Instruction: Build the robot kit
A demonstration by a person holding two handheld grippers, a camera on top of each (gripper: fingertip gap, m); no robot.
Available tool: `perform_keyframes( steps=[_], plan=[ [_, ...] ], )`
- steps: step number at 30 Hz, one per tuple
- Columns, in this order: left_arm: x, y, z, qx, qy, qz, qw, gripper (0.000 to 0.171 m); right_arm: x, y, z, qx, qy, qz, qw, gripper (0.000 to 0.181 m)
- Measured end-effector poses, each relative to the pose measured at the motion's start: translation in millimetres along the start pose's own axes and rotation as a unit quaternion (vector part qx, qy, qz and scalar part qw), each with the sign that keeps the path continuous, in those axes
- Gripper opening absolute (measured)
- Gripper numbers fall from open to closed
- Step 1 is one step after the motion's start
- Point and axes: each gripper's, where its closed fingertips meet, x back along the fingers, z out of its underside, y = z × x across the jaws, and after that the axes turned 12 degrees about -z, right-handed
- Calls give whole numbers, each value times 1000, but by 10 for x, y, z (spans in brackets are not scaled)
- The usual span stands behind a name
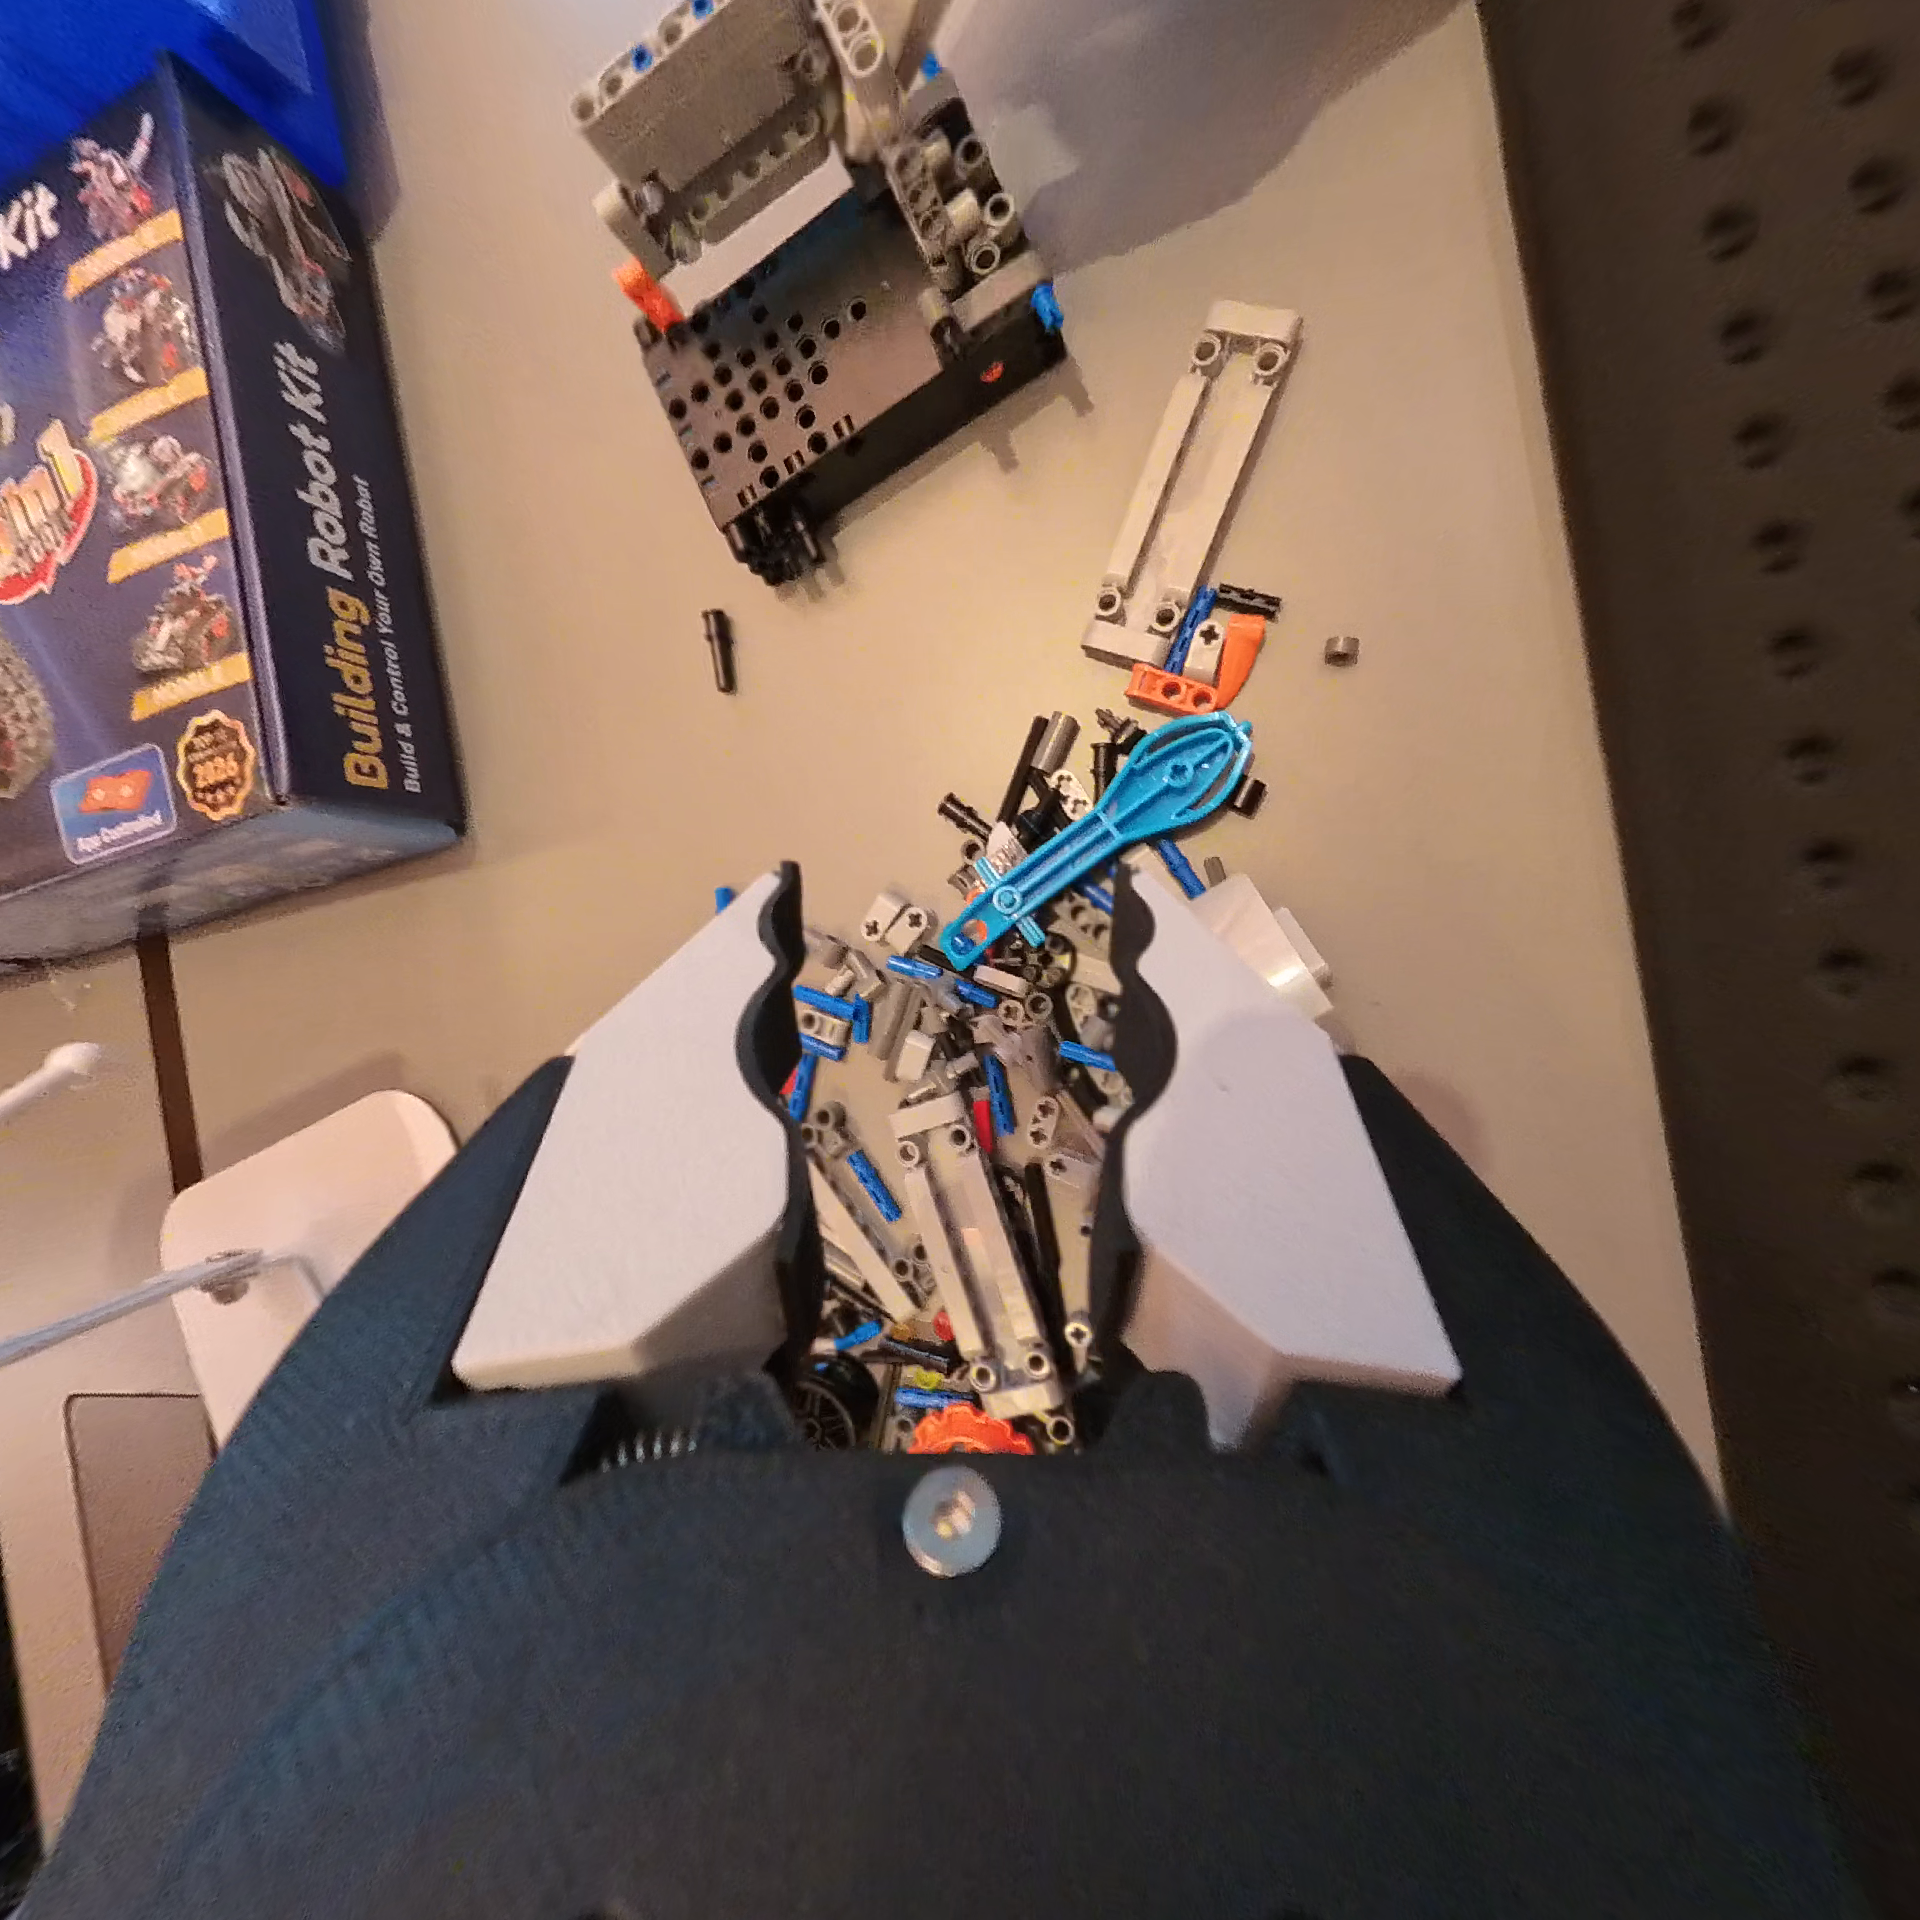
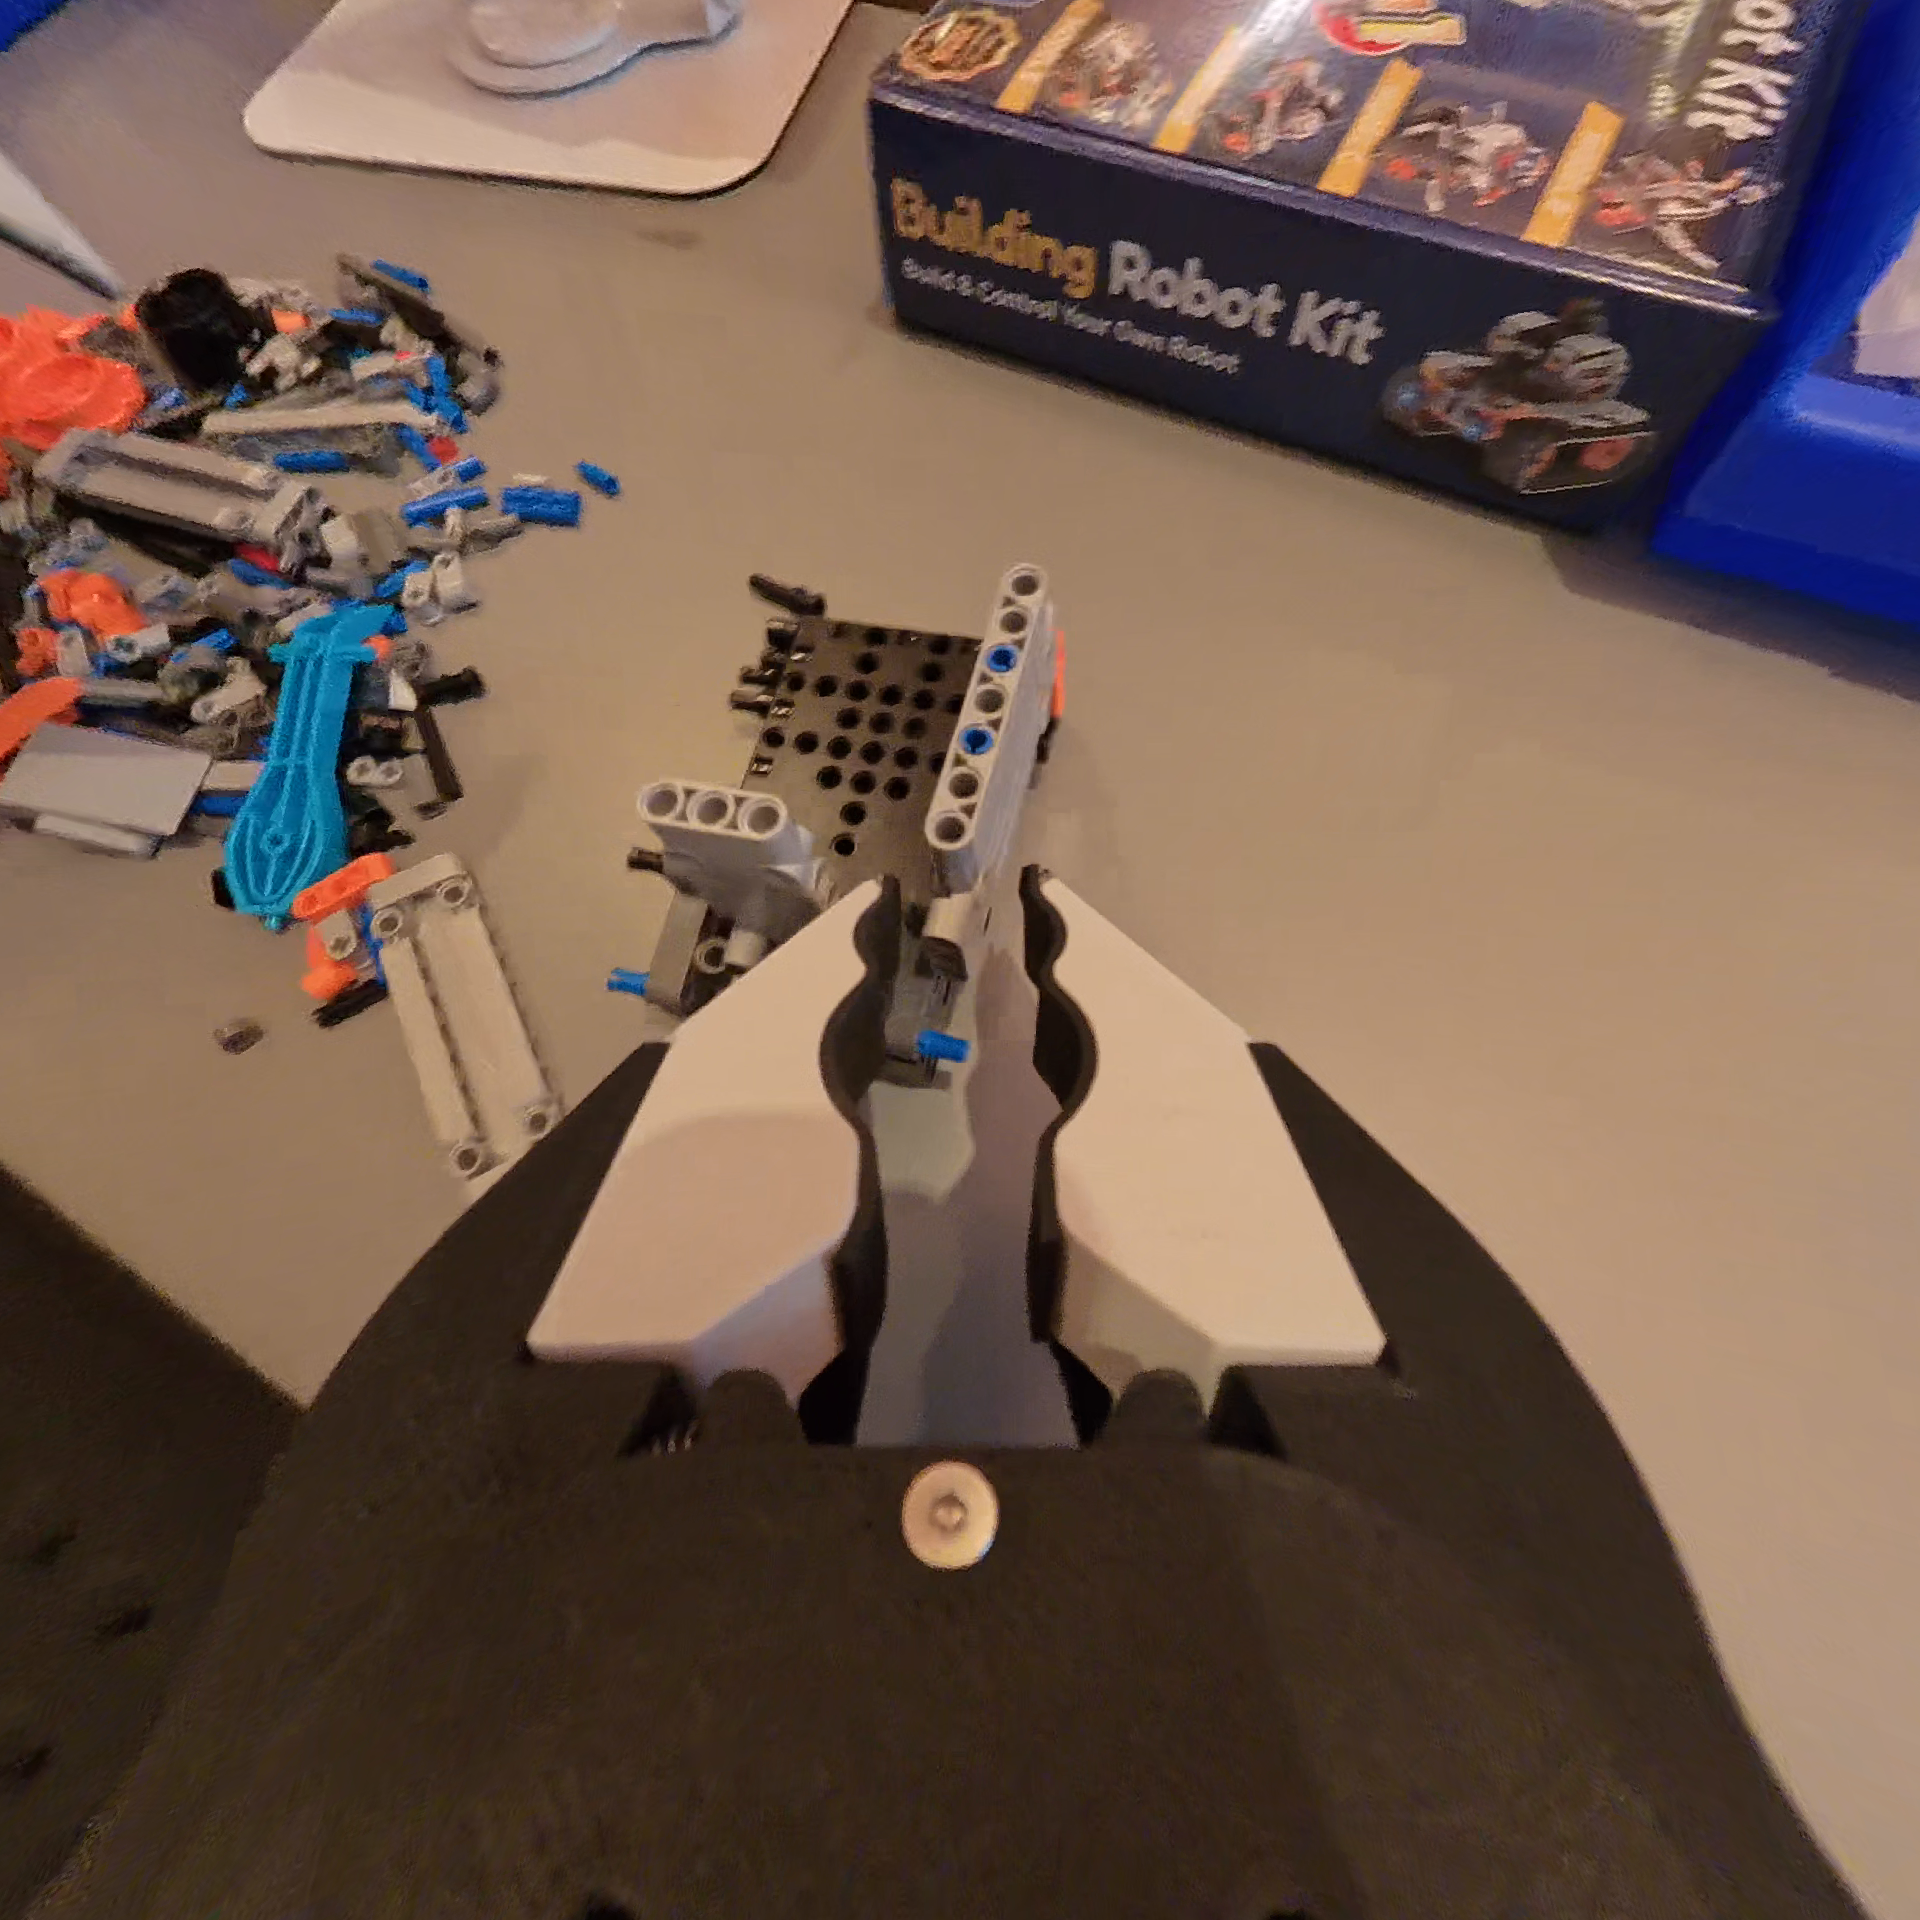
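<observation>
My left gripper [image 1: 956,894] is open and hovers over a pile of small grey, black, blue and orange building parts [image 1: 956,1143], touching none of them. A light-blue plastic tool [image 1: 1101,831] lies on the pile just beyond its fingertips. My right gripper [image 2: 958,891] is closed to a narrow gap on a grey part at the near end of a half-built model [image 2: 862,727], a black perforated block with an upright grey beam [image 2: 987,727]. The model [image 1: 862,416] also shows in the left wrist view, with the right gripper blurred at its far side.
A dark-blue kit box [image 2: 1299,260] stands on the beige table [image 2: 1455,935], also in the left wrist view [image 1: 208,520]. A long grey frame [image 1: 1195,478], a black pin [image 1: 720,649] and a small grey bush [image 1: 1342,649] lie loose. A blue bin [image 2: 1818,416] and a white pad [image 2: 540,104] sit beyond. One gripper's finger ends stand about 20 centimetres off the other's.
</observation>
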Motion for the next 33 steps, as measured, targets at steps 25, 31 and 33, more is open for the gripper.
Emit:
perform_keyframes(
  steps=[25,31,33],
  plan=[
    [-411,-245,-179,55,-23,15,998,58,-280,331,-334,86,28,-88,992,61],
    [-478,-202,-123,78,-22,7,997,58,-174,455,-569,26,-39,-120,992,73],
    [-501,-192,-108,79,-19,3,997,59,-67,388,-623,9,-66,-137,988,71]
  ],
)
